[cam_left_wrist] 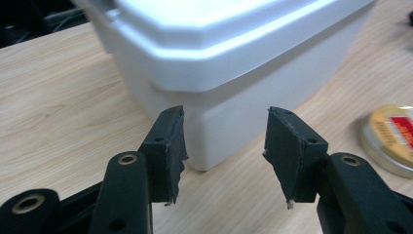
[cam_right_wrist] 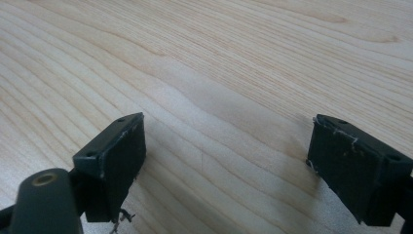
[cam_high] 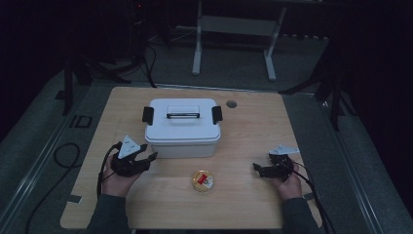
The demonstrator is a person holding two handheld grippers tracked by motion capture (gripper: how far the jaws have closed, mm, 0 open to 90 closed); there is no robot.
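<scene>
Left gripper point(cam_left_wrist: 225, 146): open, empty, near white box point(cam_high: 182, 130)
Right gripper point(cam_right_wrist: 226, 165): open, empty
Tip: line up with black clip point(cam_high: 147, 115)

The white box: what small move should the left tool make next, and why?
Probably ease the left tool forward toward the white box. Its jaws stand open with nothing between them, apart from the box's near corner, and the lid's black latch looks shut.

Dim lab or studio, bare wooden table point(cam_high: 253, 204), tripod legs point(cam_high: 73, 73), floor cables point(cam_high: 63, 156), metal stand point(cam_high: 234, 29)
</scene>
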